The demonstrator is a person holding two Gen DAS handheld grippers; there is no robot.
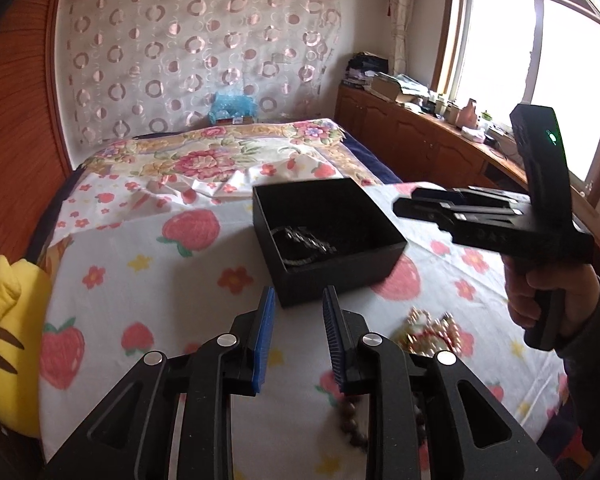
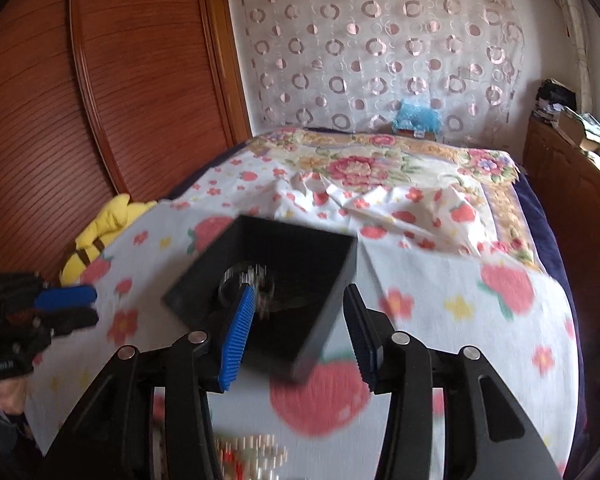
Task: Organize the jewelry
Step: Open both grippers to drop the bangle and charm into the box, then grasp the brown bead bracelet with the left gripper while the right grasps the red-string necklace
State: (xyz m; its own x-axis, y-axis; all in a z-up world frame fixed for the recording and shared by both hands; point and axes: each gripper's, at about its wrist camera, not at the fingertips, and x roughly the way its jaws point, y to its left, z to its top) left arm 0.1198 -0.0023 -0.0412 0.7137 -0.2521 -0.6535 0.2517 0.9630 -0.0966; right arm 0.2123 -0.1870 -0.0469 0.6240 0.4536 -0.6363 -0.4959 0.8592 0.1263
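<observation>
An open black box (image 1: 328,236) sits on the strawberry-print sheet with a dark metal bracelet (image 1: 304,244) inside. My left gripper (image 1: 298,300) is open and empty, just in front of the box. A pile of pearl and gold jewelry (image 1: 428,332) lies to its right, and brown beads (image 1: 352,424) lie under its right finger. My right gripper (image 2: 300,300) is open and empty, hovering over the box (image 2: 268,292); the bracelet (image 2: 244,280) shows blurred between its fingers. Pearls (image 2: 248,456) lie below it. From the left wrist view the right gripper (image 1: 404,200) is held above the box's right side.
A yellow plush toy (image 1: 8,340) lies at the bed's left edge against a wooden headboard (image 2: 100,100). A floral blanket (image 1: 220,152) covers the far bed. A wooden cabinet (image 1: 420,136) with clutter runs under the window at right.
</observation>
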